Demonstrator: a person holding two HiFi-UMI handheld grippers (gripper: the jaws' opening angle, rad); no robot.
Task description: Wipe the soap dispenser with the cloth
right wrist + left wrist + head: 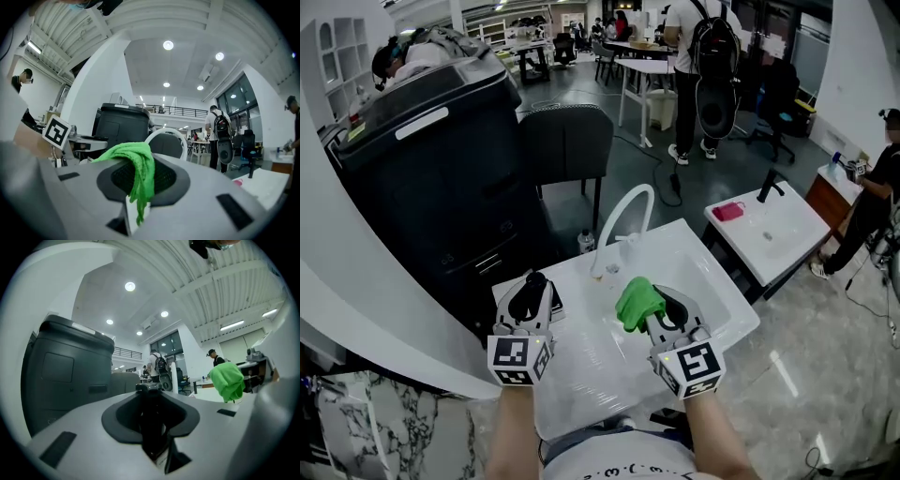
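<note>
Fingers, left gripper (151, 437): my jaws stand a little apart, pressed on the black soap dispenser (151, 413), which stands upright between them with its pump head on top.
Fingers, right gripper (139, 190): my jaws are clamped on the green cloth (137, 165); a bunch of it spills over the front of the pads and a strand hangs down in the gap.
Dispenser and cloth: side by side and apart, the dispenser on my left and the cloth on my right. I cannot tell whether the dispenser touches the top below it.
Below my grippers: a white basin top (600, 375), glossy, with both grippers over its near half.
Behind the cloth: a white arched faucet (623, 211) rising from the far edge of the basin.
Beyond the basin: a dark chair (567, 141), with a tall black cabinet (431, 169) to its left.
To the right: a second white basin (783, 234) with a black tap and a pink thing on it.
Farthest: a person with a backpack (705, 56) standing by tables.
</note>
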